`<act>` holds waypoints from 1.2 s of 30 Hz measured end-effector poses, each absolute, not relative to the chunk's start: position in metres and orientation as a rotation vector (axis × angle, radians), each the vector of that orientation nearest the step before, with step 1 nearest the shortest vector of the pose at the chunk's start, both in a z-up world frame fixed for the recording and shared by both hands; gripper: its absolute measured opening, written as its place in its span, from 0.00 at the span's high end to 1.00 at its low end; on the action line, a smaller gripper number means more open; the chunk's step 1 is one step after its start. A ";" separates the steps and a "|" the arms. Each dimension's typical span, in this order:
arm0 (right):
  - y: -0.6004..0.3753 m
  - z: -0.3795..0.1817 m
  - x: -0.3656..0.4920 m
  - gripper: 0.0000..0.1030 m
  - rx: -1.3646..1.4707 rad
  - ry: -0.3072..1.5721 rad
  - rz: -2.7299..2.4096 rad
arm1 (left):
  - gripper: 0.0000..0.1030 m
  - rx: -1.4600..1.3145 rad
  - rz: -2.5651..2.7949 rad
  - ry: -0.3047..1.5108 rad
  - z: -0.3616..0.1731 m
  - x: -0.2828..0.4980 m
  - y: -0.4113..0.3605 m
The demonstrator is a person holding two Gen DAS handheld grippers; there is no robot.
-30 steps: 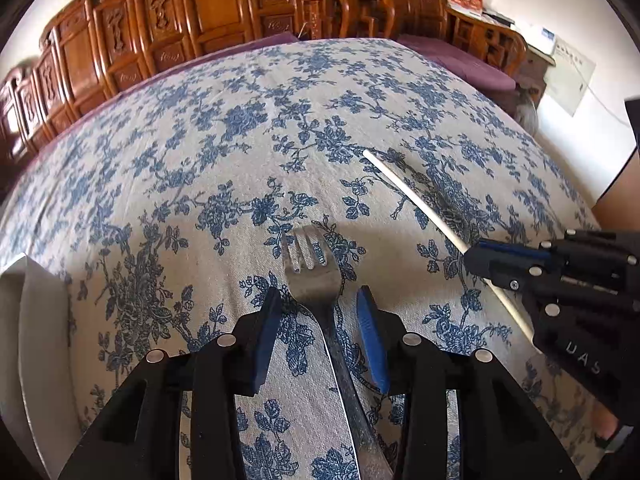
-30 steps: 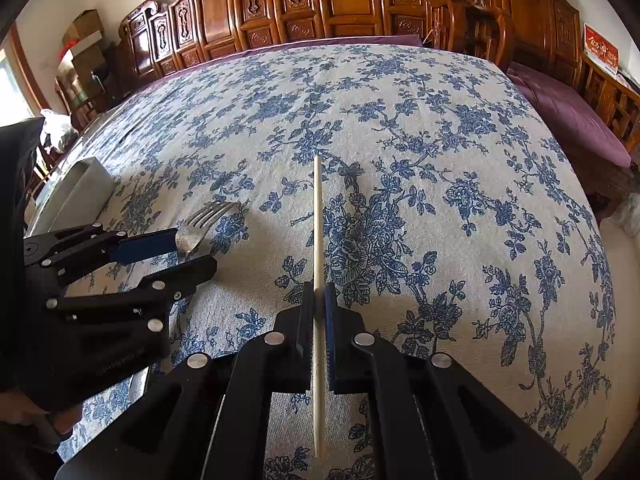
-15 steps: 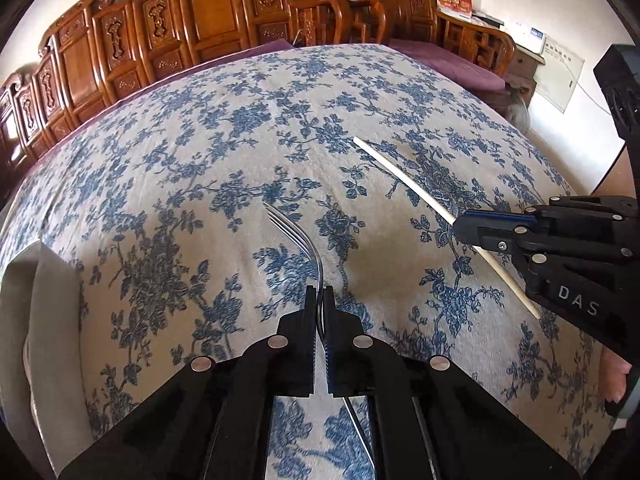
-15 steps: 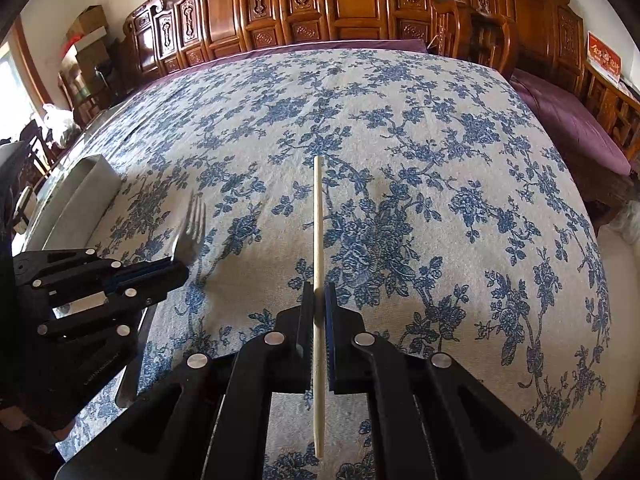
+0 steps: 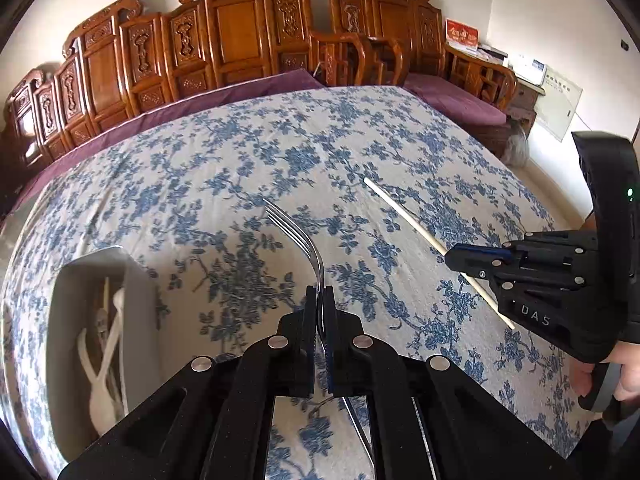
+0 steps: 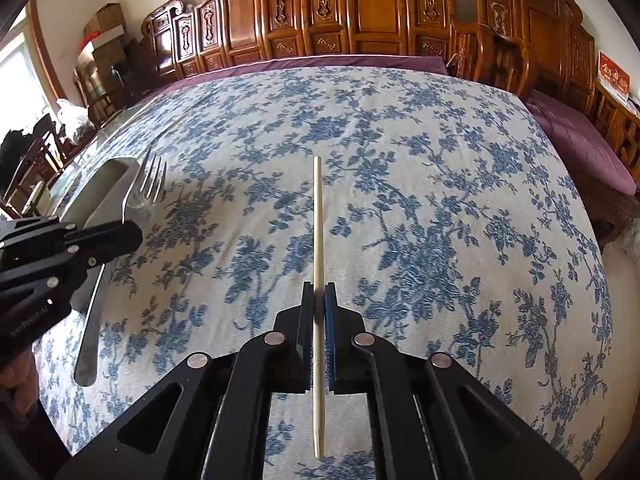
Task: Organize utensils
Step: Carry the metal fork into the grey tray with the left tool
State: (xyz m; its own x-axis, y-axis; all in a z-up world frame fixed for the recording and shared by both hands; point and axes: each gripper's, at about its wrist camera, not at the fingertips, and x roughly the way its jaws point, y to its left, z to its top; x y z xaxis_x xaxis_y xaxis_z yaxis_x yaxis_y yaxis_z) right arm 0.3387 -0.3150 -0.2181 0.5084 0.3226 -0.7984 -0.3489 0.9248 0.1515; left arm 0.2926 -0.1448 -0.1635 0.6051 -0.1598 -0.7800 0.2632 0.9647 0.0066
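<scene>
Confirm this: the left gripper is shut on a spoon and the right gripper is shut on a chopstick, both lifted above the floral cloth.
Wrong on one point: the left gripper is shut on a fork, not a spoon; the right wrist view shows its tines. The right gripper does hold the chopstick.

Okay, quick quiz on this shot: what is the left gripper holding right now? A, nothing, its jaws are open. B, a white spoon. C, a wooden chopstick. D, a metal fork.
D: the left gripper has its jaws shut on the metal fork, while the chopstick sits in the right gripper.
</scene>
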 end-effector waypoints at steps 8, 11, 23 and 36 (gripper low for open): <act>-0.289 -0.205 0.326 0.94 -0.050 0.924 0.451 | 0.98 0.109 -0.225 0.856 -0.142 0.284 -0.108; -0.279 -0.199 0.320 0.94 -0.061 0.908 0.467 | 0.98 0.098 -0.213 0.846 -0.135 0.282 -0.092; -0.236 -0.185 0.301 0.94 -0.116 0.865 0.530 | 0.98 0.081 -0.155 0.840 -0.128 0.279 -0.028; -0.211 -0.190 0.293 0.94 -0.159 0.869 0.550 | 0.98 0.069 -0.086 0.885 -0.148 0.300 0.031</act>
